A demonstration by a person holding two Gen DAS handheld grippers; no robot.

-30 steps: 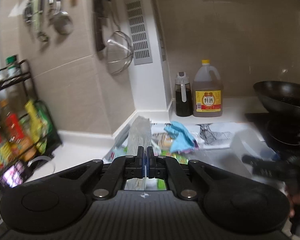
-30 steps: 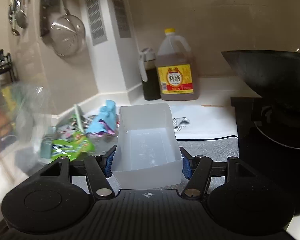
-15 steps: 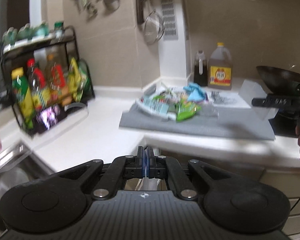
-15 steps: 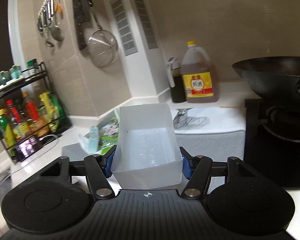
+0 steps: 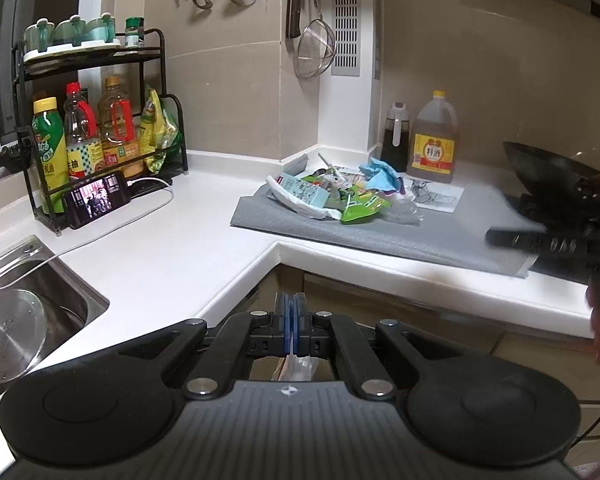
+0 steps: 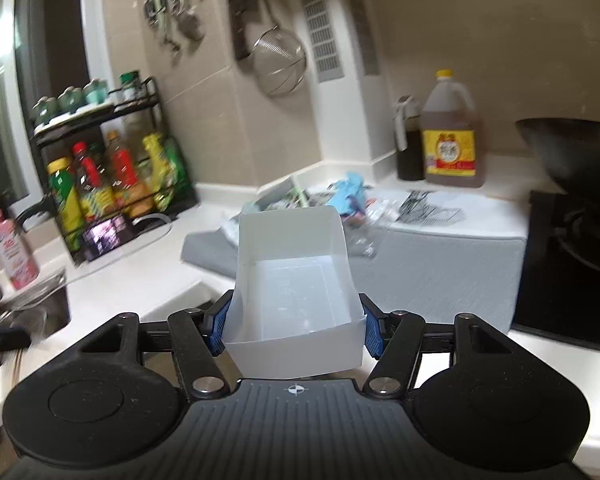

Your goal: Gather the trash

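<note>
The left gripper (image 5: 290, 322) has its jaws pressed together on a thin clear wrapper (image 5: 296, 366) that hangs below the blue pads, in front of the white bench (image 5: 172, 248) edge. The right gripper (image 6: 294, 320) holds a white plastic tray (image 6: 296, 296) between its 2 blue pads, the jaws set wide around the tray's side walls; the tray is upright and open at the top. In the left wrist view the right gripper shows as a dark blurred shape at the right edge, near the wok (image 5: 556, 180).

The remaining trash pile (image 5: 336, 196) lies on a grey mat (image 5: 380, 236) on the bench corner: green and white packets, a light blue crumpled piece (image 5: 380, 174) and clear film. Behind the pile stand a dark sauce bottle (image 5: 395, 144) and a large amber jug (image 5: 434, 140) with a yellow label. A black rack (image 5: 100, 120) of bottles stands to the left, with a phone (image 5: 97, 199) leaning against it, and a steel sink (image 5: 32, 308) sits at the lower left.
</note>
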